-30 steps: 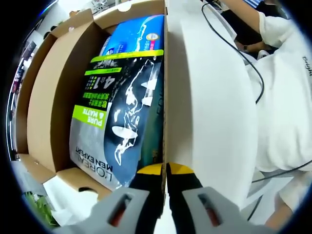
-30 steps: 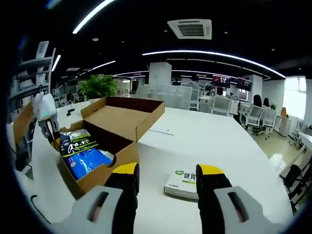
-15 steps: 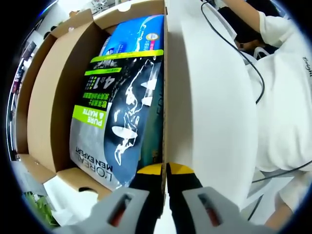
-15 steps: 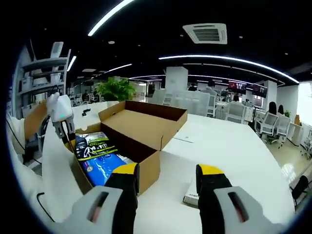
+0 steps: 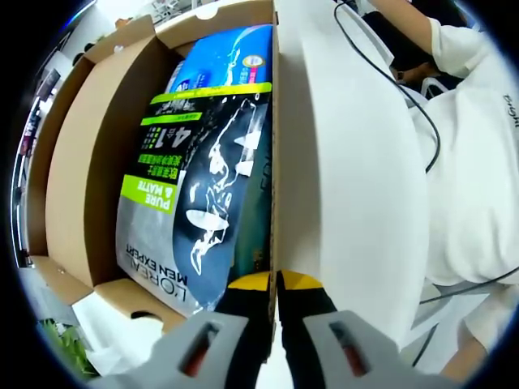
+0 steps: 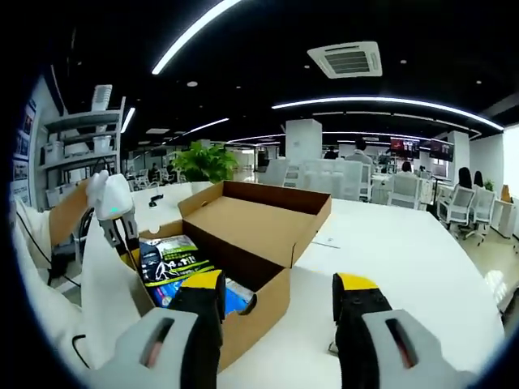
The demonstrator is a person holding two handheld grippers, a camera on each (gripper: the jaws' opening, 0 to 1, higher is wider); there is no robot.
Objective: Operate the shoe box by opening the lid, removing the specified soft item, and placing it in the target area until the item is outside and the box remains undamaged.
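Two grippers are at work: our left gripper (image 5: 274,285) has its fingers pinched together on the near wall of the shoe box (image 6: 268,231), holding it steady, and our right gripper (image 6: 280,296) waits with fingers apart. We think the lid (image 6: 255,212) is already open, so next the right one must reach in toward 10 o'clock for the soft pouch (image 5: 195,186) lying flat inside. A plant (image 6: 203,160) and office chairs (image 6: 409,190) stand well apart across the white tabletop (image 6: 405,259); only the box's near wall is in the way.

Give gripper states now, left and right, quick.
Left gripper: shut on the shoe box's side wall.
Right gripper: open, holding nothing, near the box's corner.
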